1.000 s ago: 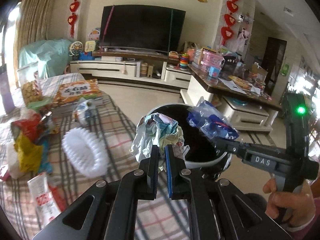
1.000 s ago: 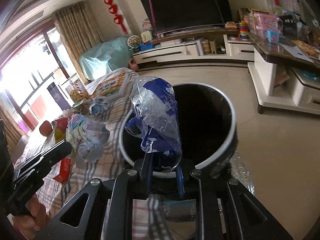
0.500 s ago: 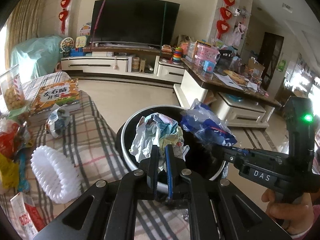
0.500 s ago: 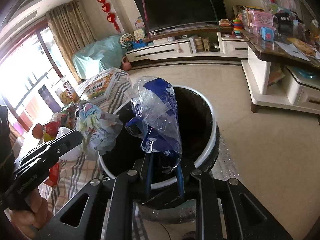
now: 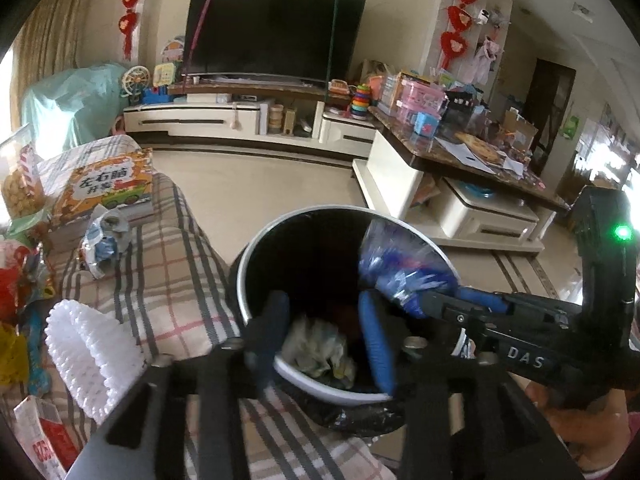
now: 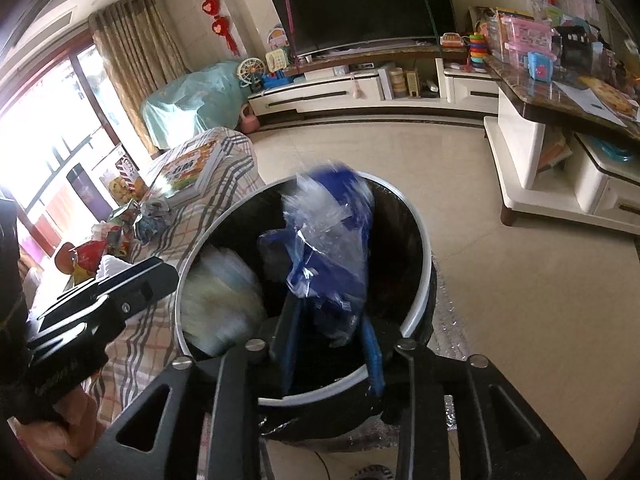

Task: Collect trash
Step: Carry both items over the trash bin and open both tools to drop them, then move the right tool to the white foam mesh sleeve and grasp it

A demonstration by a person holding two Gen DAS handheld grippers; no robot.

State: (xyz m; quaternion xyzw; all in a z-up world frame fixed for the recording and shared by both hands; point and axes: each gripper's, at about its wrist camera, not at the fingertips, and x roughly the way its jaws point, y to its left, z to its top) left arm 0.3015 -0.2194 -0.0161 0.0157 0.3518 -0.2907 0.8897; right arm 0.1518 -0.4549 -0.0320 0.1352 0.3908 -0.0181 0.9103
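Note:
A black bin with a white rim (image 5: 312, 384) (image 6: 320, 391) stands beside the plaid-covered table. My left gripper (image 5: 322, 300) (image 6: 160, 276) hangs over it with its jaws opening and nothing between them. A crumpled paper wad (image 5: 320, 352) (image 6: 224, 300), blurred, is dropping inside the bin. My right gripper (image 6: 330, 316) (image 5: 432, 300) is over the bin too, jaws opening. A blue and clear plastic bag (image 6: 328, 248) (image 5: 400, 268) stands loosely between its fingers, pads apart from it.
The plaid table (image 5: 168, 280) carries a white foam net (image 5: 88, 348), a crumpled wrapper (image 5: 104, 236), a picture book (image 5: 104, 188) and red packets at the left edge. A cluttered coffee table (image 5: 460, 152) stands to the right, with tiled floor (image 6: 520, 280) around the bin.
Both grippers have come over the bin and gone from shut to open. The paper wad has left the left jaws and is falling into the bin. The plastic bag has loosened.

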